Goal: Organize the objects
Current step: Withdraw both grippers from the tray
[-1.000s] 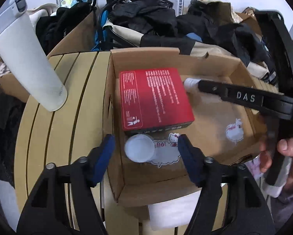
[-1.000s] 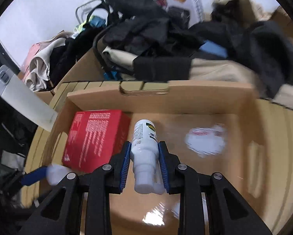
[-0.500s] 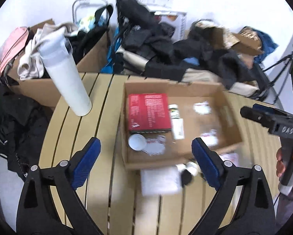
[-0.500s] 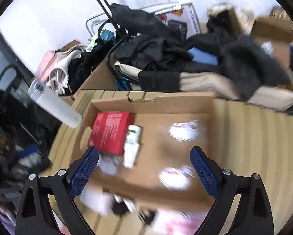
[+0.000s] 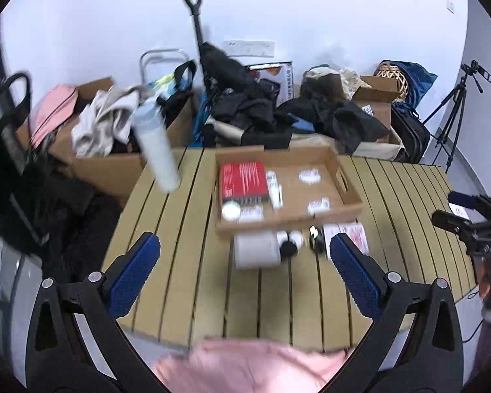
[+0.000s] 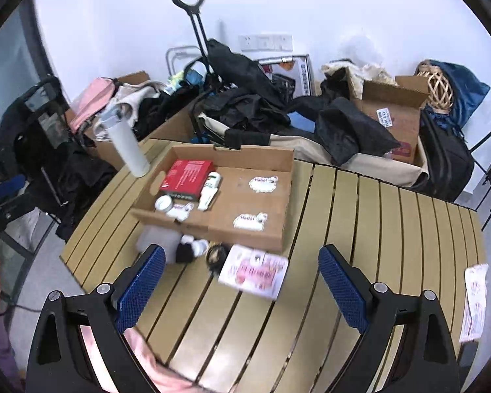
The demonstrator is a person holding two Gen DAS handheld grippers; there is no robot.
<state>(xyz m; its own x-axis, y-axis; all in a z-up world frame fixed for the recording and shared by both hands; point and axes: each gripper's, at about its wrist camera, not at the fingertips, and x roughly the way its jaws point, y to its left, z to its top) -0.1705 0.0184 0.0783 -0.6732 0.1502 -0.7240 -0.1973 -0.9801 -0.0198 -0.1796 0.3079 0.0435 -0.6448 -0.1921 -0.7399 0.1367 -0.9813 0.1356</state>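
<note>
The shallow brown cardboard tray (image 6: 283, 196) on the slatted tabletop (image 6: 376, 245) already holds a red box (image 6: 186, 175), white bottle (image 6: 209, 190) and small white jar (image 6: 163, 202). A grey roll (image 6: 157, 239) and pink-printed packet (image 6: 253, 273) wait just beside the tray. Left gripper (image 5: 245, 275) fingers are opening, right gripper (image 6: 242, 281) fingers spread wide; both are empty.

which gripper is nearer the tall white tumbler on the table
Left, as far as these views show. The white tumbler stands at the table's left side; the left gripper hangs back on that side, the right gripper further right, near the pink packet.
</note>
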